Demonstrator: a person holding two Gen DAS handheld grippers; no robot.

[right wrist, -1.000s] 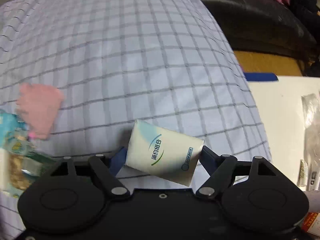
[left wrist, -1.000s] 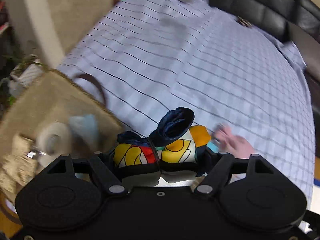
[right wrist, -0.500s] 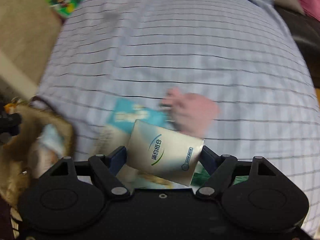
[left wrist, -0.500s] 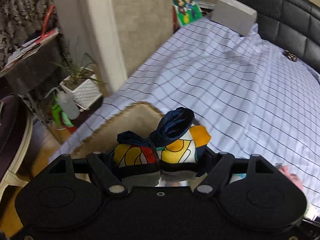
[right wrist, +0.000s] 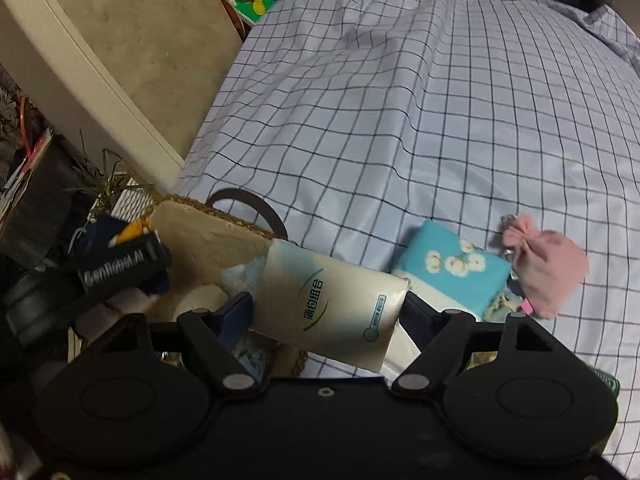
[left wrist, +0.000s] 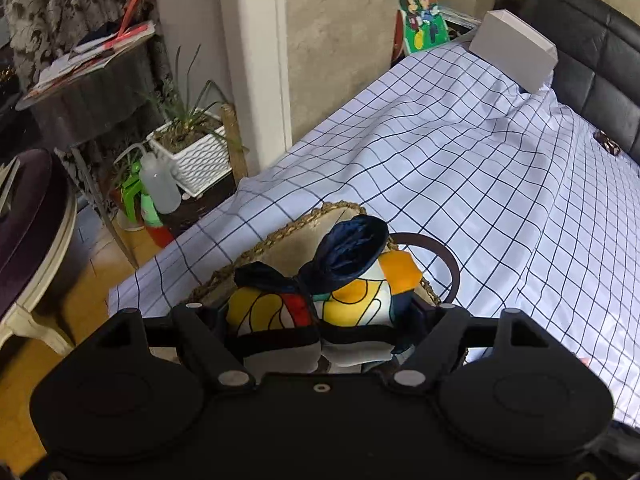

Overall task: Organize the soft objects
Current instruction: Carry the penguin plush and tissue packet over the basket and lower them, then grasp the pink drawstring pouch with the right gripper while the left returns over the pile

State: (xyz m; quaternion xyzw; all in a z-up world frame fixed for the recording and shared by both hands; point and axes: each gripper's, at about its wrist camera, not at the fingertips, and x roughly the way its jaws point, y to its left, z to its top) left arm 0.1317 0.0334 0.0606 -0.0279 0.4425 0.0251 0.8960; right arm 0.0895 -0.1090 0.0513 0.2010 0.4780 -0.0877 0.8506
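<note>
My left gripper (left wrist: 316, 320) is shut on a colourful patterned cloth bundle (left wrist: 344, 296) with a dark blue knot and holds it above the woven basket (left wrist: 280, 240). My right gripper (right wrist: 326, 312) is shut on a white tissue pack (right wrist: 328, 304), held over the basket's (right wrist: 200, 232) right edge. The left gripper (right wrist: 120, 268) with its bundle shows in the right wrist view over the basket's left side. Inside the basket lie a white roll (right wrist: 200, 300) and a pale blue item (right wrist: 240, 276).
A turquoise floral cloth (right wrist: 452, 268) and a pink pouch (right wrist: 548, 268) lie on the checked bedsheet (right wrist: 440, 120) right of the basket. A white box (left wrist: 512, 48) sits at the bed's head. A planter (left wrist: 192, 152), spray bottles (left wrist: 156, 188) and a side table (left wrist: 80, 92) stand beside the bed.
Both grippers have swung left toward the basket with their loads. The left one now looks past the bed's edge, the right one now hangs over the basket's rim.
</note>
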